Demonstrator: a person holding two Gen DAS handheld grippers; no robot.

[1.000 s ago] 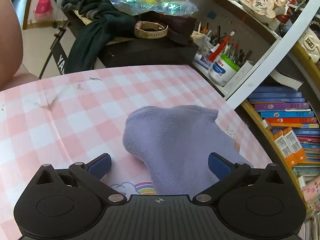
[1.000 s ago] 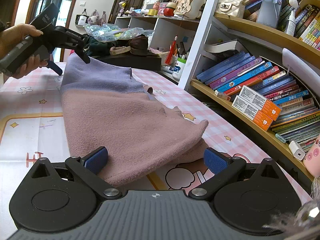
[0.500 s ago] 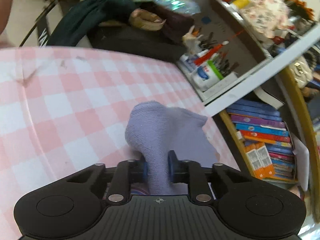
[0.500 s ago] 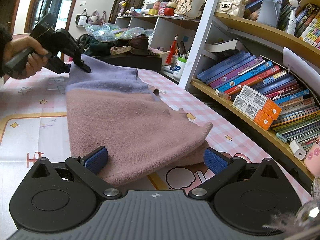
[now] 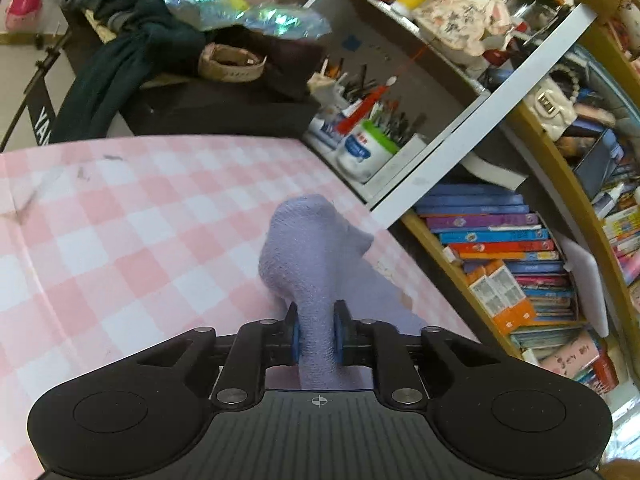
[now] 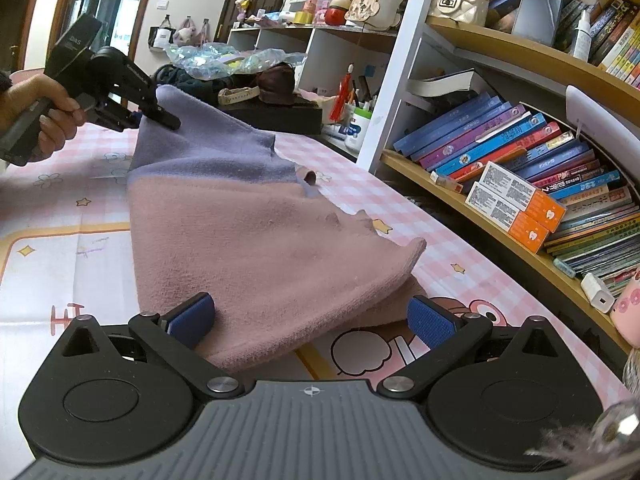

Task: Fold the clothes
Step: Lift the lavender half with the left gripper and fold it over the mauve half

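Pink fleece lies nearest me, the near hem of the one garment (image 6: 256, 248) resting on the checked tablecloth (image 5: 120, 240) between the spread fingers of my right gripper (image 6: 310, 318), which holds nothing. Farther off, my left gripper (image 5: 316, 338), open a second ago, has clamped onto the lilac far corner and raised it, so the fold has begun. I count one garment, two grippers.

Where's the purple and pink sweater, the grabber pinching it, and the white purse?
sweater (image 6: 248, 240), right wrist view, on its pink middle.
left gripper (image 5: 316, 330), left wrist view, between its fingertips, shut on the purple cloth.
white purse (image 6: 460, 2), right wrist view, on its quilted front.
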